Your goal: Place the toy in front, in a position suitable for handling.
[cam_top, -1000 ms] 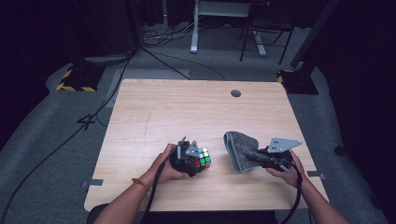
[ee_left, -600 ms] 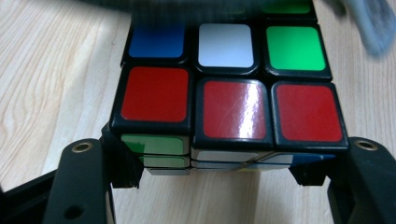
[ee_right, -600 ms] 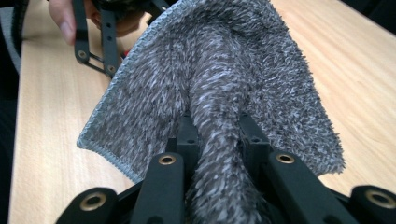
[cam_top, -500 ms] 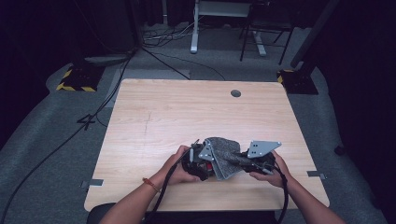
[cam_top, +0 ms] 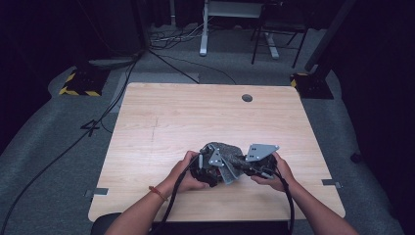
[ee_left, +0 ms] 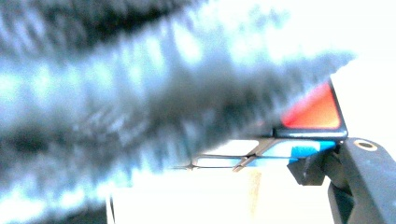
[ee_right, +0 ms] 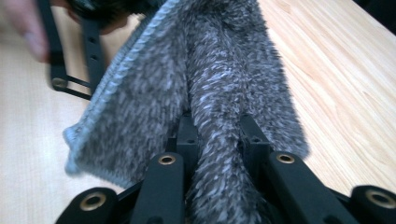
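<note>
A colourful puzzle cube (ee_left: pixel 312 112) shows a red and a blue face in the left gripper view, and my left gripper (cam_top: pixel 209 169) is shut on it near the table's front edge. A fuzzy grey cloth (cam_top: pixel 221 148) lies over the cube and hides most of it from above. Blurred and close, the cloth (ee_left: pixel 140 93) covers much of the left gripper view. My right gripper (ee_right: pixel 217 135) is shut on a bunched fold of the cloth (ee_right: pixel 224 70). It comes in from the right, close beside the left gripper (ee_right: pixel 70 60).
The wooden table (cam_top: pixel 166 122) stretches away bare beyond the hands, with a round cable hole (cam_top: pixel 247 98) near its far edge. On the floor behind lie cables, a yellow-and-black striped block (cam_top: pixel 78 83) and a white stand's legs (cam_top: pixel 203 29).
My right gripper has carried the cloth leftward from the table's right side onto the cube. The left gripper has stayed where it was with the cube.
</note>
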{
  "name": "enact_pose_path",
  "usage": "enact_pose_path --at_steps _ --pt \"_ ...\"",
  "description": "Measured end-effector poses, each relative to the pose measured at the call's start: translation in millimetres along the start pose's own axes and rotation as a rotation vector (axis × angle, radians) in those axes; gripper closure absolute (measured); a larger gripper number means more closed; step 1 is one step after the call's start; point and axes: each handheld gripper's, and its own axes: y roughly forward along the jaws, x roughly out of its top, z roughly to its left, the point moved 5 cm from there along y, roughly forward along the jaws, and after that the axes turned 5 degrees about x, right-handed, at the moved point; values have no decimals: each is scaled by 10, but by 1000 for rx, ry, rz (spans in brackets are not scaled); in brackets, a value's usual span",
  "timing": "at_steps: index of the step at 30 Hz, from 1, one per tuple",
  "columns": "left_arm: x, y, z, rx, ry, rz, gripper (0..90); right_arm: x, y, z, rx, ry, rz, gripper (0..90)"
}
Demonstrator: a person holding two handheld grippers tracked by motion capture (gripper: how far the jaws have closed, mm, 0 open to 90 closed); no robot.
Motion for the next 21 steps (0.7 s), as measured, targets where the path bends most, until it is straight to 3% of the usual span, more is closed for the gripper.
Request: enact_pose_path --at_steps 9,14,21 --pt "15 -62 -40 31 53 10 337 -151 -13 -73 -2 61 -15 753" --pt "25 -86 -39 25 47 -1 338 -237 -22 -111 -4 85 -10 754" --pt "65 -208 10 37 30 -52 337 -336 -25 -161 1 113 2 756"
